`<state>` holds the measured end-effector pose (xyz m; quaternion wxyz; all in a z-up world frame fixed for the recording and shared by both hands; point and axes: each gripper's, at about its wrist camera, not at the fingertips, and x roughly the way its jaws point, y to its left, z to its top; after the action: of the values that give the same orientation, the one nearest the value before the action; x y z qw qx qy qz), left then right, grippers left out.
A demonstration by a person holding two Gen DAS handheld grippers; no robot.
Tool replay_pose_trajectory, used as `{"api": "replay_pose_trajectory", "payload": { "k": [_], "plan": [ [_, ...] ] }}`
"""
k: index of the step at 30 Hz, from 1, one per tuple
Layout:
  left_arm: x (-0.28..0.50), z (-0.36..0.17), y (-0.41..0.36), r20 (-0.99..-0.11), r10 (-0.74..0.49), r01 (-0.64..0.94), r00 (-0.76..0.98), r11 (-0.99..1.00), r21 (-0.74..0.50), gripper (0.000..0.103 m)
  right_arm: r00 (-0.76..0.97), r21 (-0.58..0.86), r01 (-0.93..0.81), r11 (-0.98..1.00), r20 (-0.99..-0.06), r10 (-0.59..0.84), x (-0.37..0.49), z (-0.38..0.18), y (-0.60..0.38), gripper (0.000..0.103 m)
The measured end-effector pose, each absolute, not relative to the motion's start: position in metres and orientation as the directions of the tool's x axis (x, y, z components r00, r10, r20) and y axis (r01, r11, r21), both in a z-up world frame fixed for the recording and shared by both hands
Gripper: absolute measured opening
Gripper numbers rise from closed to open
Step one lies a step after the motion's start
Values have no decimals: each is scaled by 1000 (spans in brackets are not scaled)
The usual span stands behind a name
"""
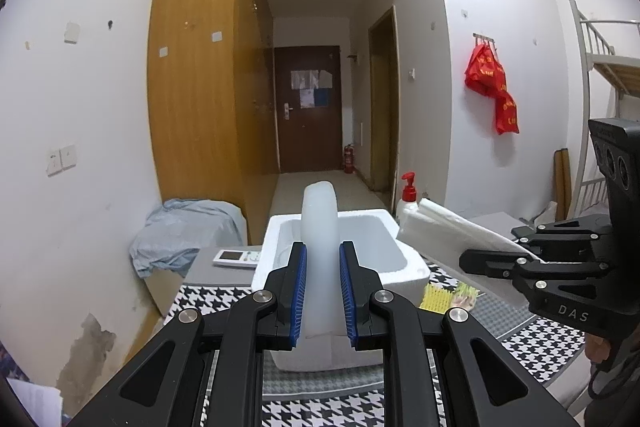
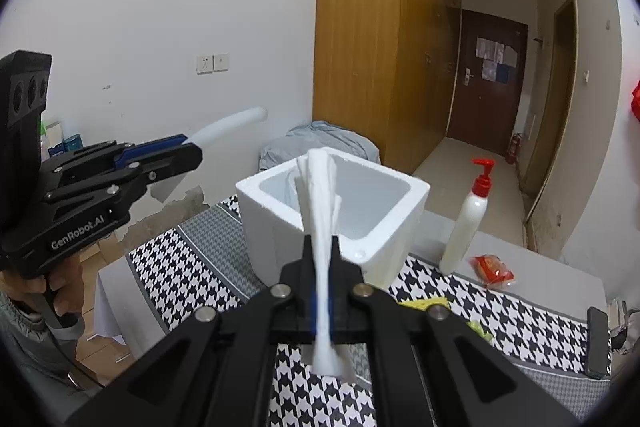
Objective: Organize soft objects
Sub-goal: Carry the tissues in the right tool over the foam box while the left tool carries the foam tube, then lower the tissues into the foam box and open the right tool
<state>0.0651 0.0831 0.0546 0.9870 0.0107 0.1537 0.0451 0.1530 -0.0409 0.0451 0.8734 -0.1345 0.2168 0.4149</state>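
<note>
My left gripper (image 1: 323,259) is shut on a thick white foam strip (image 1: 319,223) that stands up between the blue pads, in front of the white foam box (image 1: 404,259). My right gripper (image 2: 322,247) is shut on a thin folded white foam sheet (image 2: 320,195), held above the table just before the foam box (image 2: 264,215). In the left wrist view the right gripper (image 1: 468,261) holds its sheet (image 1: 452,227) right of the box. In the right wrist view the left gripper (image 2: 192,151) holds its strip (image 2: 232,125) left of the box.
The box stands on a houndstooth cloth (image 2: 188,267) on a table. A white pump bottle with red top (image 2: 470,219), a red packet (image 2: 492,269) and a yellow packet (image 1: 434,297) lie to the right. A remote (image 1: 236,258) lies left of the box.
</note>
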Motion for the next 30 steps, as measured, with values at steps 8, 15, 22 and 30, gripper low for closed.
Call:
{"api": "replay_pose_trajectory", "payload": {
  "k": [8,15,22,30],
  "plan": [
    [78,56,89,-316,84,-82,945,996,20,18,560,-52,-782,621,-495,664,167,52,-31,5],
    [86,55,99,-318,86,-86,944,996,13,18,550,-41,-783,620,-510,661,185,53,-17,5],
    [89,53,107,-313,111,-111,943,994,18,18,532,-37,-792,609,-531,660,204,49,4,5],
    [91,51,117,-315,131,-133,940,991,16,18,506,-13,-796,605,-563,654,226,40,25,5]
  ]
}}
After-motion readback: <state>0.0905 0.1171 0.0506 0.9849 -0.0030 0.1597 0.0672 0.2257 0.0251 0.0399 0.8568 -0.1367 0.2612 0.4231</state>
